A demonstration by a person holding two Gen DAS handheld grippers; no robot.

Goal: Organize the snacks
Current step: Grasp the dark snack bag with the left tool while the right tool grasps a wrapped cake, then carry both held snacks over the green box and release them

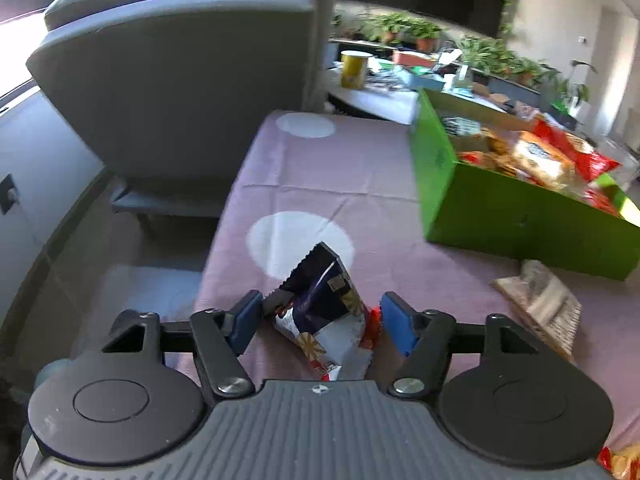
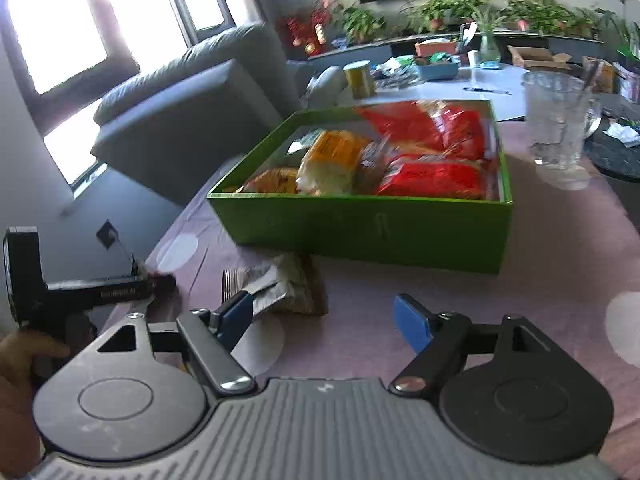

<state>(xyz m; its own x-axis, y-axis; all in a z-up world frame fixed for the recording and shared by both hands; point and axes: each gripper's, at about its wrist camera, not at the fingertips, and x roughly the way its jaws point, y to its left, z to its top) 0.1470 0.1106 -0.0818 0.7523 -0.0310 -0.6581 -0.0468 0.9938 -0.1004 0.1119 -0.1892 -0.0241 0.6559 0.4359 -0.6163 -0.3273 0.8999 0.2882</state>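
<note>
Left gripper (image 1: 320, 320) and right gripper (image 2: 326, 320): identical build. Each has a grey ribbed central housing, two round black side discs with a raised inner circle, black linkage arms pinned by silver screws, and blue pads on the fingers (image 1: 394, 322). A small white mark sits at the housing's front edge
</note>
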